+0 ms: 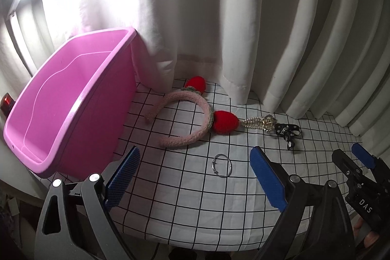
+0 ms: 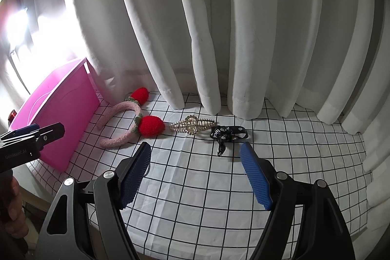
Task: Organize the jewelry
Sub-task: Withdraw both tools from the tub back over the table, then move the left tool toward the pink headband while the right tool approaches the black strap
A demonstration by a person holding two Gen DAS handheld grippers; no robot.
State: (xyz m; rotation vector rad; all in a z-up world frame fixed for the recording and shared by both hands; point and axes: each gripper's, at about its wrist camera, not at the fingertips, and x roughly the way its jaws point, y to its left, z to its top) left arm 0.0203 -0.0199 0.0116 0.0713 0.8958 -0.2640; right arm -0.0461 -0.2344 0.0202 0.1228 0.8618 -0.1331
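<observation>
A pink knitted headband (image 1: 192, 111) (image 2: 121, 123) with two red strawberries lies on the grid cloth beside an empty pink bin (image 1: 73, 109) (image 2: 58, 113). To its right are a gold hair claw (image 1: 260, 123) (image 2: 192, 126) and a black printed ribbon bow (image 1: 287, 133) (image 2: 226, 135). A thin silver ring (image 1: 222, 165) lies nearer, just beyond my left gripper (image 1: 195, 155) (image 2: 46, 129), which is open and holds nothing. My right gripper (image 2: 195, 146) (image 1: 351, 155) hovers open and empty before the claw and the bow.
White curtains (image 1: 243, 28) (image 2: 219, 40) hang close behind the items and brush the cloth. The checked cloth (image 1: 195, 211) (image 2: 207, 199) ends at a near edge. A small red object (image 1: 6, 102) sits left of the bin. A hand (image 2: 12, 201) grips the left tool.
</observation>
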